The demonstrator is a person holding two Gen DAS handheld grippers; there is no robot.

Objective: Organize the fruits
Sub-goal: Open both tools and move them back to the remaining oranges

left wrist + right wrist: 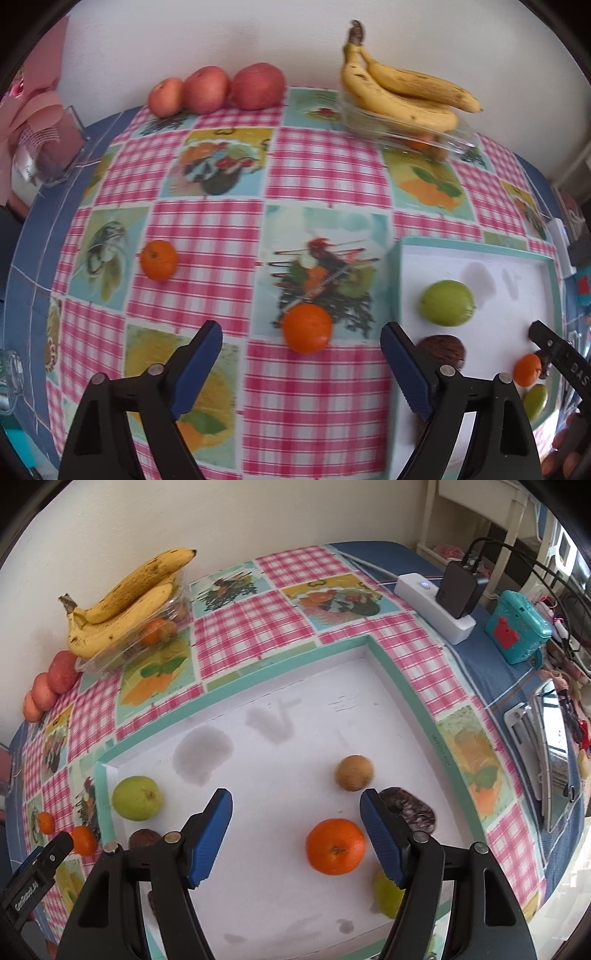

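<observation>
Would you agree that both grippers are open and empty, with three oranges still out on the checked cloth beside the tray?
Nearly: only two oranges lie on the cloth, as the left wrist view shows. Both the left gripper and right gripper have jaws open and empty.

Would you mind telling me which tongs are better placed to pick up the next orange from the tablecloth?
Left. The left tongs are open and facing the near orange on the tablecloth, which lies just ahead between them. The right tongs are open over the white tray.
</observation>
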